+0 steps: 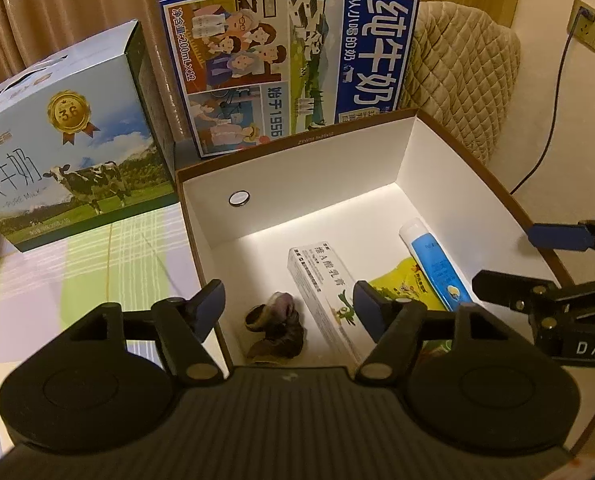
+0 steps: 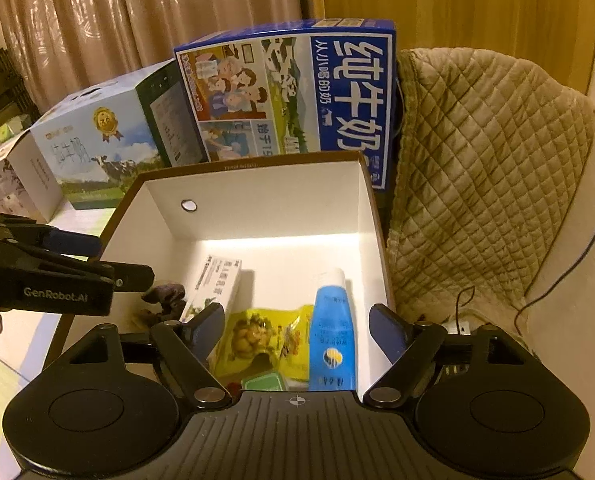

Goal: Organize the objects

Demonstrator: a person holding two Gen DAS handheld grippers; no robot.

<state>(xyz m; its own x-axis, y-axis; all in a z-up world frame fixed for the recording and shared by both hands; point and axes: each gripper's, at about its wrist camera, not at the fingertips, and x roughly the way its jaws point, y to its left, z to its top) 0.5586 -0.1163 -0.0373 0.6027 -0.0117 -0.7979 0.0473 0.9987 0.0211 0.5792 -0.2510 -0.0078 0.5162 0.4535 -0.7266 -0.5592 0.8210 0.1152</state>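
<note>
An open white box with a brown rim [image 1: 297, 176] [image 2: 257, 200] holds several items. On its floor lie a dark crumpled thing [image 1: 275, 324] [image 2: 165, 294], a long white carton [image 1: 325, 292] [image 2: 213, 288], a yellow packet [image 1: 401, 284] [image 2: 265, 336] and a blue tube [image 1: 433, 264] [image 2: 333, 336]. A small green item [image 2: 263, 382] peeks out near the front wall. My left gripper [image 1: 288, 308] [image 2: 105, 258] hangs open over the box's left side, above the dark thing. My right gripper [image 2: 297, 332] [image 1: 533, 260] is open above the packet and tube, holding nothing.
Behind the box stands a blue milk case [image 1: 297, 60], and a pale milk case with a cow [image 1: 69, 152] is to its left. A quilted chair cover [image 1: 465, 80] rises on the right, with a cable to a wall socket [image 1: 585, 20]. A plaid cloth [image 1: 97, 260] covers the table.
</note>
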